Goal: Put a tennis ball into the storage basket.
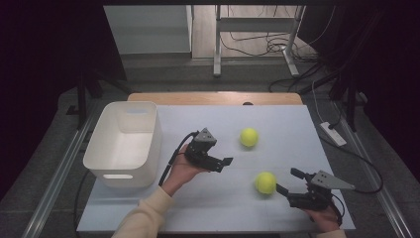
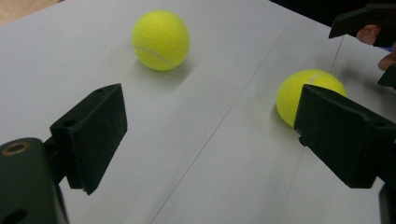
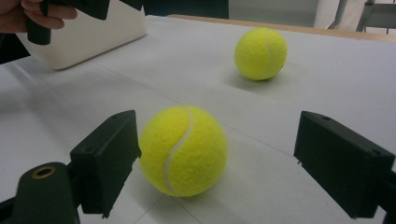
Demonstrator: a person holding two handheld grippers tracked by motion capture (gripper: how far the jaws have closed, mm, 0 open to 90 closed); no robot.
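Two yellow tennis balls lie on the white table. The far ball [image 1: 249, 137] [image 2: 161, 39] [image 3: 260, 52] rests past the table's middle. The near ball [image 1: 266, 183] [image 3: 184, 149] sits between the wide jaws of my right gripper [image 1: 287, 181] [image 3: 217, 126]. It lies close against the left jaw and well apart from the other. My left gripper [image 1: 224, 163] [image 2: 210, 100] hovers at mid-table, open and holding nothing, pointing toward both balls. In the left gripper view the near ball [image 2: 303, 93] is partly hidden behind the right jaw.
A white plastic bin [image 1: 124, 144] [image 3: 88, 37] stands at the table's left side, with nothing showing inside it. The wooden table edge [image 1: 213, 97] runs along the back. Cables and a metal frame stand on the floor beyond.
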